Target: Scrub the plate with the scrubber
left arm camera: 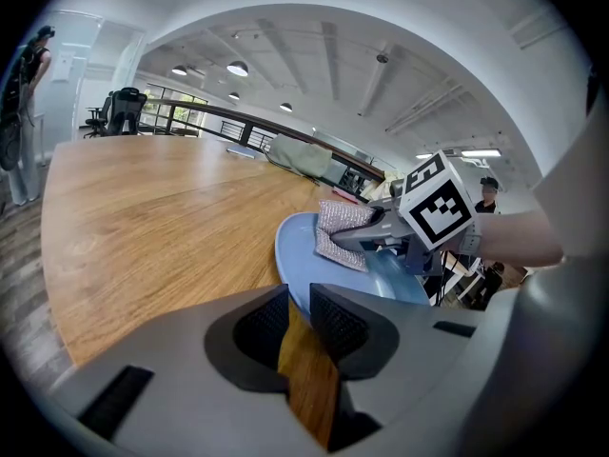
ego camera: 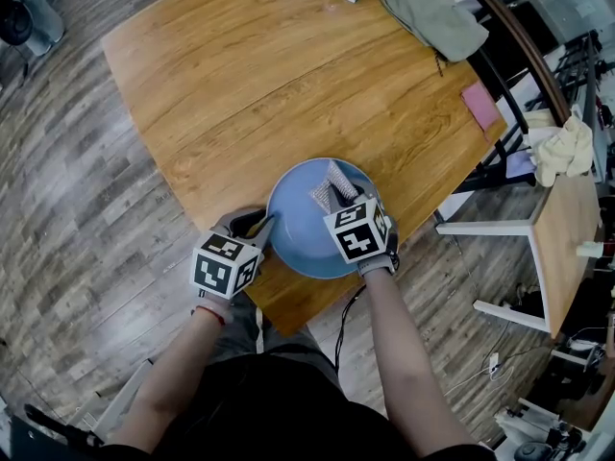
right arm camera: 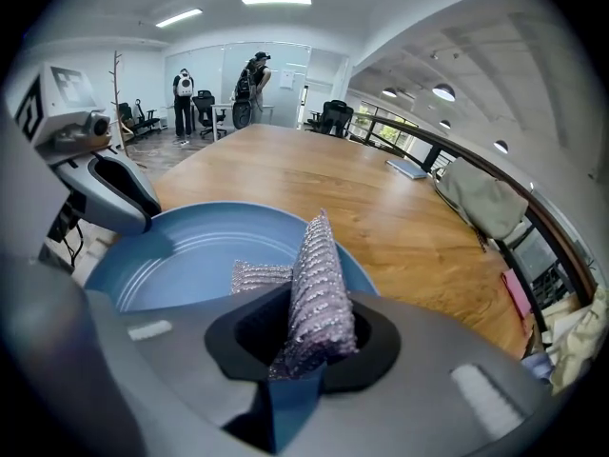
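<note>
Left claw (ego camera: 258,225) is nipped narrow on the near rim of the blue plate (ego camera: 298,233), steadying it at the desk (ego camera: 250,84) edge. Right claw (right arm camera: 309,339) clamps the silvery scrubber (right arm camera: 319,284), which juts forward onto the plate's face, ready to rub.

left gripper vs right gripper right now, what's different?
The left gripper clamps the plate by its rim; the right gripper clamps the scrubber. The left gripper's jaws stand nearly together; the right gripper's are wider, round the scrubber. The left gripper sits at the plate's edge; the right gripper reaches over its inside. Both grip something.
</note>
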Tool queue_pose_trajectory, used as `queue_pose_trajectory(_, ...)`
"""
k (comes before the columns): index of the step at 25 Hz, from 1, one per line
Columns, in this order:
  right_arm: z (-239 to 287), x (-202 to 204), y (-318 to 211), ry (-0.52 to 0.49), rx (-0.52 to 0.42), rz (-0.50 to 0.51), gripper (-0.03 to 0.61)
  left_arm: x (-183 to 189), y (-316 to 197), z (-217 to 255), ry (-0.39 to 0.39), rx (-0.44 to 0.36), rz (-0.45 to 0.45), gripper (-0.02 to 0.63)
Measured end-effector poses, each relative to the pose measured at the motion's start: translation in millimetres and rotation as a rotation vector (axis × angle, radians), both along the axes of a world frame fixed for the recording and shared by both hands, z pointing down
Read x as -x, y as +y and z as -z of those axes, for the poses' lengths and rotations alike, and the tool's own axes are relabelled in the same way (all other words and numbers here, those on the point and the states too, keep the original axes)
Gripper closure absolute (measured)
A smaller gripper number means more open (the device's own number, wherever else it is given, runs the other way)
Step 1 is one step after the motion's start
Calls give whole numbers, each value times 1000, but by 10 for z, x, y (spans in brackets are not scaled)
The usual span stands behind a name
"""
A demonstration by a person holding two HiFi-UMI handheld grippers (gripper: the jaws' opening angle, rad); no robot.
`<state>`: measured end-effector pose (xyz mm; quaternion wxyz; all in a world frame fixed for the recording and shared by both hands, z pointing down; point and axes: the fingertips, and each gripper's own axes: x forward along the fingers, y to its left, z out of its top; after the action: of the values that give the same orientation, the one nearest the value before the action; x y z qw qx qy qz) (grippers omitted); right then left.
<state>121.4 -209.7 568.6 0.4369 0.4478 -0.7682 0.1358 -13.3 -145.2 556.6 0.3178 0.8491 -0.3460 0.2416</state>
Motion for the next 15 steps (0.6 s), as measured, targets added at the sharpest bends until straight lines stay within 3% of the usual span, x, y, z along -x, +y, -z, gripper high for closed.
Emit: queue_pose_trajectory(15, 13, -134, 421, 10, 9, -39, 512, 3, -2, 2, 2, 3, 0, 548)
